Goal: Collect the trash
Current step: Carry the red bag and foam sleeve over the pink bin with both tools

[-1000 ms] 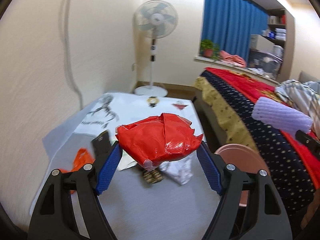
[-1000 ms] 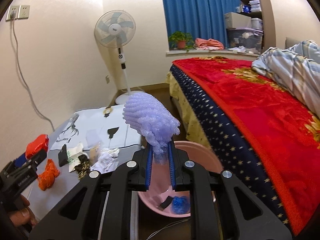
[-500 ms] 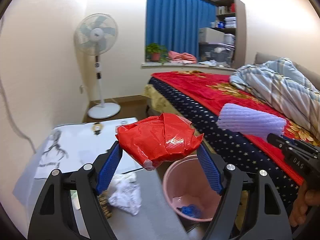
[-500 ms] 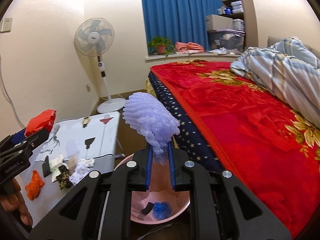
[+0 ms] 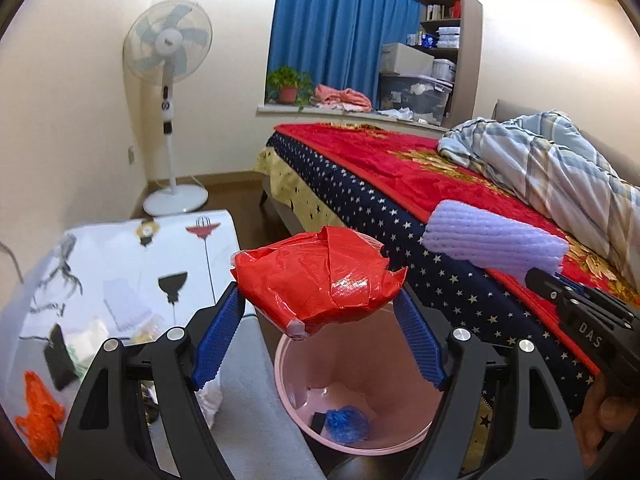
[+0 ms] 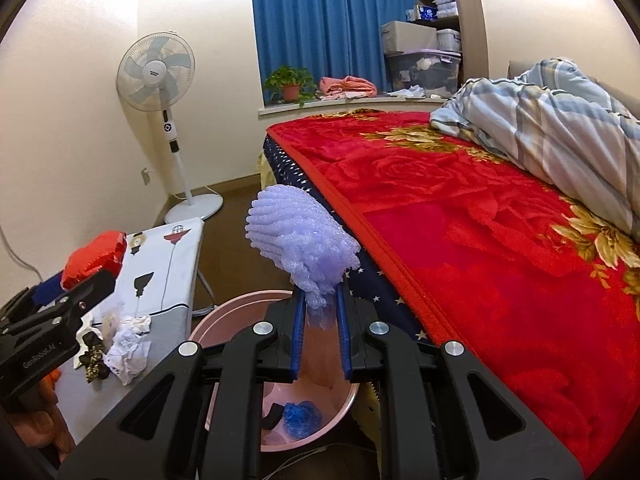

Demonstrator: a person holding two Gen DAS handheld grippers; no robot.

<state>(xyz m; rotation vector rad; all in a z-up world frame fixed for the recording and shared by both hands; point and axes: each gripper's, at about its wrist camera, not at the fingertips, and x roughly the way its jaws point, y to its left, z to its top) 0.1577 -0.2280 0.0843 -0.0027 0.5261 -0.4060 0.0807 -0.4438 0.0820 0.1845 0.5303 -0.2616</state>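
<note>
With both loads up over the floor, drop comes next. Pink bin (image 5: 356, 392) directly below and slightly ahead of left gripper (image 5: 318, 320), between table (image 5: 192, 248) and bed (image 6: 460, 240). Left gripper clamped wide on red wrapper (image 5: 316, 286), wad spanning jaw to jaw, long axis crosswise. Right gripper (image 6: 320, 320) nearly closed, pinching tail of purple foam sleeve (image 6: 300, 248), sleeve standing up and away from jaws, bin rim just under fingers. Left nearer bin centre, probably first to let go. More scraps on table: orange bag (image 5: 38, 416), white tissue (image 6: 128, 342).
</note>
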